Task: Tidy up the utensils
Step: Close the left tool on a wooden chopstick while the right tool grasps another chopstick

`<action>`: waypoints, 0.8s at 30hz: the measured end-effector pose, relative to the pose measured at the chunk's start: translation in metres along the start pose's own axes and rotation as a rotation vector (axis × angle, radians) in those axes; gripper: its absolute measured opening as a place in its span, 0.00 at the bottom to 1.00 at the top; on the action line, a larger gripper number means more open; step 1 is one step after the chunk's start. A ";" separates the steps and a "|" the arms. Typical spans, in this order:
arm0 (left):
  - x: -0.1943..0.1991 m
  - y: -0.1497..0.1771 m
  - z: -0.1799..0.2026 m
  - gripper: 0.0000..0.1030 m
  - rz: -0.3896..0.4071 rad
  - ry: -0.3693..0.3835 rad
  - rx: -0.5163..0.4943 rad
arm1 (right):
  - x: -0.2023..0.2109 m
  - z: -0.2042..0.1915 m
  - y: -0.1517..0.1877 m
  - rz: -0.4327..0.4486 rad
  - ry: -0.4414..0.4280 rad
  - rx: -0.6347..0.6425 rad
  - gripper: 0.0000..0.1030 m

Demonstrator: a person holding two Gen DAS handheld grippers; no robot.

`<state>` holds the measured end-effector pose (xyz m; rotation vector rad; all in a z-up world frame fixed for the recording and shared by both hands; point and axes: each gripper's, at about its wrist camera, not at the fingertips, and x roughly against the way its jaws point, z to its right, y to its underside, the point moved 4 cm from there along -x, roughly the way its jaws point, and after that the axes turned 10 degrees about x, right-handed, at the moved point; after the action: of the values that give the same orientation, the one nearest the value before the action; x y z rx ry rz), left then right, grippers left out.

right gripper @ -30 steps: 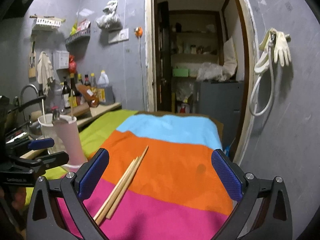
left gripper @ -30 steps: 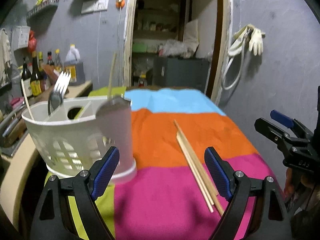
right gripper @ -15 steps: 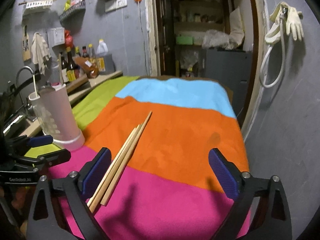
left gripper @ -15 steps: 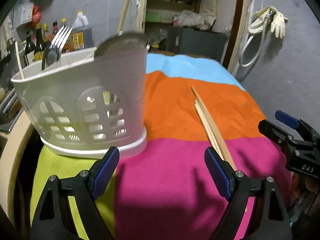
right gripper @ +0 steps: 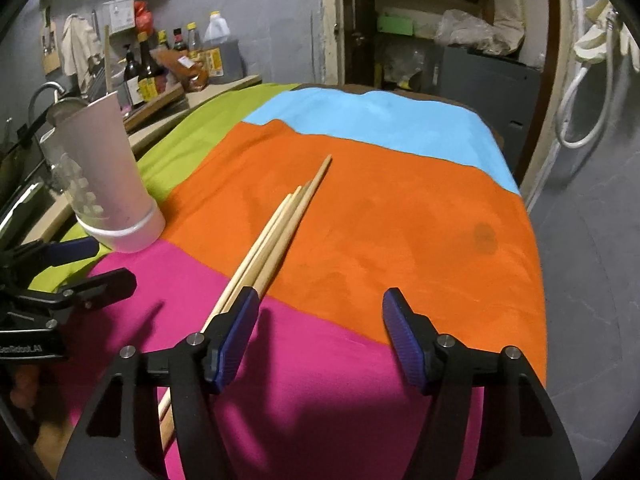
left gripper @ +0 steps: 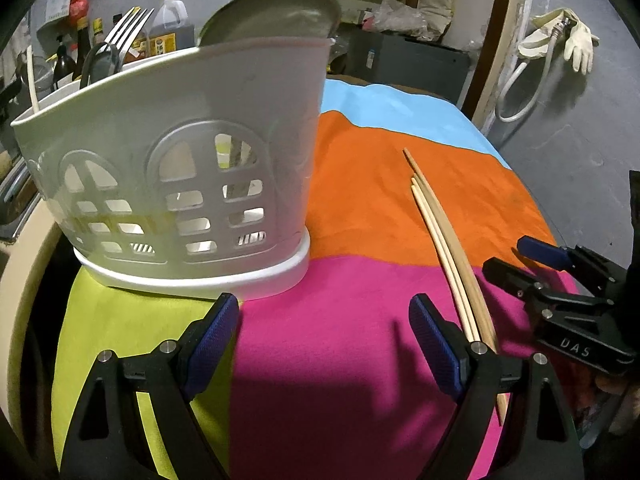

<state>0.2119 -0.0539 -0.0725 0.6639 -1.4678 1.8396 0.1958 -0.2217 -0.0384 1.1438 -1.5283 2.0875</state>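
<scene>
A: What is standing on the striped cloth (right gripper: 392, 208) right now?

B: A white utensil basket (left gripper: 188, 168) is sitting near the cloth's left edge, where the lime green stripe is meeting the magenta one. Its wall is pierced with arched cut-outs, and it is resting in a white drip base.

A: And what is it holding?

B: A fork (left gripper: 128, 28) is standing tines-up at the far left end. Beside it a dark rounded utensil head is poking up; I cannot tell what kind. A thin pale stick is leaning at the very left. At the right end a broad, dull metal spoon bowl (left gripper: 276, 10) is rising above the rim.

A: Where are the chopsticks?

B: The wooden chopsticks (right gripper: 276, 232) are lying loose on the cloth, well apart from the basket, bundled side by side and running from the orange stripe down onto the magenta.

A: How are the claws standing?

B: The left gripper (left gripper: 324, 344) is hanging wide open over the magenta stripe, just in front of the basket's base, gripping nothing. The right gripper (right gripper: 320, 336) has just been narrowing, yet its jaws are still apart with only cloth between them. The chopsticks are passing just outside its left finger (right gripper: 232, 340), not between the pads.
</scene>
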 end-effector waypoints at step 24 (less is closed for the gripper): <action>-0.011 0.006 0.030 0.60 -0.080 0.078 -0.082 | -0.023 0.008 -0.008 -0.093 0.007 0.007 0.20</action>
<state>0.2133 -0.0863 -0.0774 0.5959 -1.4373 1.7167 0.2187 -0.2219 -0.0494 1.1847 -1.4380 2.0352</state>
